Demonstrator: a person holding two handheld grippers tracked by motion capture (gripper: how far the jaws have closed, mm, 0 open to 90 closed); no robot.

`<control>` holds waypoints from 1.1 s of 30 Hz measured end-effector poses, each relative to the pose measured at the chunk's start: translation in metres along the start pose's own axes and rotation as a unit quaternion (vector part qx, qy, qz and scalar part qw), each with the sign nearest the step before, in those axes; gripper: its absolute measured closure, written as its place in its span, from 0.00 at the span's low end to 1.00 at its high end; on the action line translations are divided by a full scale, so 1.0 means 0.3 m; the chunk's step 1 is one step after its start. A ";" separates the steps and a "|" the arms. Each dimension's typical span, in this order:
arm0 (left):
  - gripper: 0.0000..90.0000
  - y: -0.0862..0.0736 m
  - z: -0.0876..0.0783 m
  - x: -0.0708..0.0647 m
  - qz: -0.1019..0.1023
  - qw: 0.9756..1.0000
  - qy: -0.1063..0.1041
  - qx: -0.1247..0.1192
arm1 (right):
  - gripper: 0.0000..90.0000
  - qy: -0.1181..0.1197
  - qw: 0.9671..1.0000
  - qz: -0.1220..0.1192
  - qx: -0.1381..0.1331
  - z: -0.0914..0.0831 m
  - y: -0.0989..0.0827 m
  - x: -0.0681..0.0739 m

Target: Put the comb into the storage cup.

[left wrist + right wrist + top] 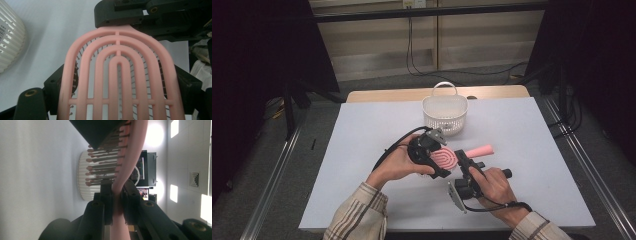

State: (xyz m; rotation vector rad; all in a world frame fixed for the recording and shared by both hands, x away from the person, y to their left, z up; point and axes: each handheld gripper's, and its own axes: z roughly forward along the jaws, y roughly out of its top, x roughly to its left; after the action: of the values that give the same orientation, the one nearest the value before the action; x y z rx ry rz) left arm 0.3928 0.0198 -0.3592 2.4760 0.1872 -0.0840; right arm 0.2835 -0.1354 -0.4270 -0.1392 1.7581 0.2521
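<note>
Gripper (117, 207) on the right pinched the pink vented plastic hairbrush (446, 159) at its neck; left gripper (432, 157) bracketed the head widely, risking a twisting slip.

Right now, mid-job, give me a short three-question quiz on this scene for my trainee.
1. True or false: the right gripper is clamped on the pink hairbrush near its neck.
2. Which part of the brush sits between the left gripper jaws: A) handle end, B) vented head?
3. What stands beyond the brush on the white table?

Key: 1 true. 2 B; whether its jaws press on it is unclear. 3 a white slatted basket with a handle.
</note>
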 end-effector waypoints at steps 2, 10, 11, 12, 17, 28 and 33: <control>0.21 -0.001 -0.001 0.000 -0.005 1.000 0.000 -0.008 | 0.91 -0.001 1.000 0.004 0.002 -0.002 0.000 0.001; 0.20 0.003 -0.001 -0.002 0.000 1.000 0.015 -0.011 | 0.91 -0.003 1.000 0.000 0.007 -0.002 -0.002 0.000; 0.19 0.003 -0.004 -0.001 -0.002 1.000 0.014 -0.009 | 0.91 -0.001 1.000 -0.004 0.005 0.000 -0.003 0.000; 0.17 0.002 -0.005 0.001 -0.006 1.000 0.012 -0.014 | 0.91 0.001 1.000 0.001 0.009 -0.002 -0.004 0.002; 0.09 -0.002 -0.018 0.007 -0.012 0.999 0.016 -0.025 | 0.91 -0.001 1.000 0.000 0.007 0.000 -0.009 -0.006; 0.05 -0.015 -0.033 0.005 0.002 0.999 -0.001 -0.046 | 0.91 0.000 1.000 0.008 0.010 -0.003 -0.014 -0.012; 0.05 -0.025 -0.038 0.010 -0.002 0.999 0.001 -0.054 | 0.91 0.000 1.000 0.006 0.011 -0.003 -0.020 -0.021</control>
State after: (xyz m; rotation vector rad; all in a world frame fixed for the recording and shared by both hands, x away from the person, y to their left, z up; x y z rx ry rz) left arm 0.3947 0.0330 -0.3550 2.3672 0.1928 -0.0719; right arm 0.2852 -0.1417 -0.4213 -0.1120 1.7617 0.2413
